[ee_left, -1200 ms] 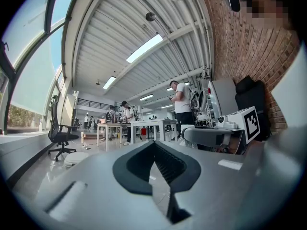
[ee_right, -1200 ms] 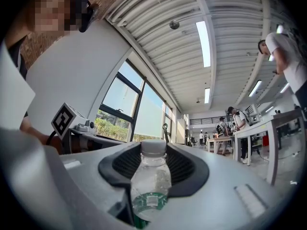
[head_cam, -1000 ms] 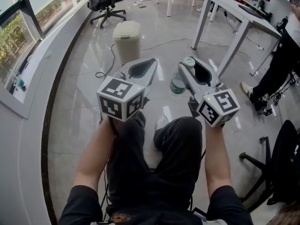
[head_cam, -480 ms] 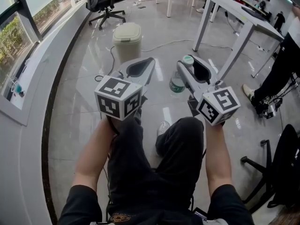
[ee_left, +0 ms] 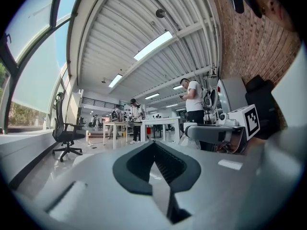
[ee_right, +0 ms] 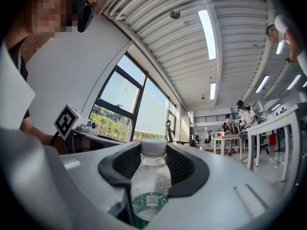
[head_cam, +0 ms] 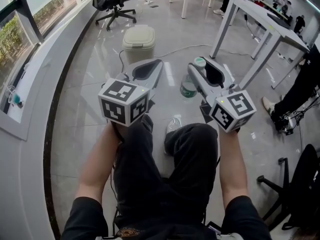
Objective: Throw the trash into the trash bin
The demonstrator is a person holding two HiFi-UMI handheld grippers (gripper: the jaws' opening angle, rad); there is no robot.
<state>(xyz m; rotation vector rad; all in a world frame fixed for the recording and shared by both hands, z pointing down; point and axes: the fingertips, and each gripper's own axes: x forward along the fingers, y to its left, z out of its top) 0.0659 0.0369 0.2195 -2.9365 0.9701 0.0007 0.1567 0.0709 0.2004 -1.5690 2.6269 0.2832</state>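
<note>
Head view: we're keeping the right gripper point(head_cam: 212, 75) clamped on the plastic bottle point(head_cam: 188, 88). The trash bin point(head_cam: 138, 38) is sitting on the floor ahead and a bit left, so it's nearer the left gripper point(head_cam: 146, 70). Left gripper view: its jaws are resting together on nothing, and the bin isn't showing. Right gripper view: the bottle's lying along the jaws, cap forward, base getting cut off.

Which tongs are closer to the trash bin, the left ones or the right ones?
Left. The left tongs point almost straight at the trash bin; the right tongs, holding the bottle, sit farther off to its right.
</note>
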